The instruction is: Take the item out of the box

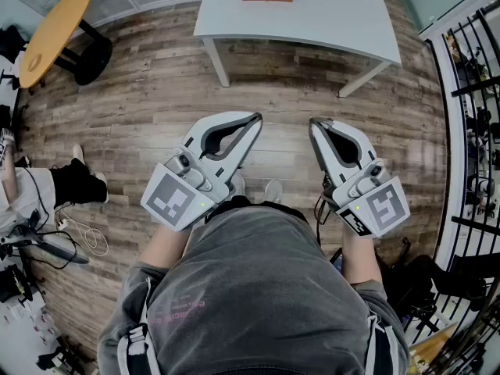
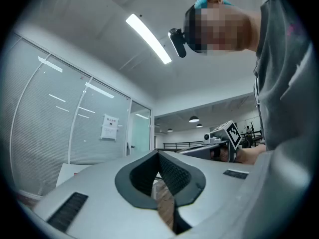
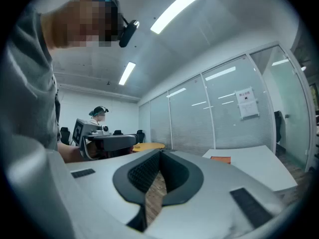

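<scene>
1. At the top centre of your head view, a white table (image 1: 312, 14) stands on a wood-plank floor (image 1: 156, 100).
2. At upper left, a round wooden table (image 1: 53, 31) sits on a black base.
3. A black railing (image 1: 476, 92) runs down the right edge.
4. At the left edge is another person's leg (image 1: 31, 198), with a white cable (image 1: 90, 239) looped on the floor beside it.
5. In your left gripper view, a ceiling light strip (image 2: 148, 38) glows at upper centre, and a paper notice (image 2: 109, 127) hangs on a glass wall at centre left.
</scene>
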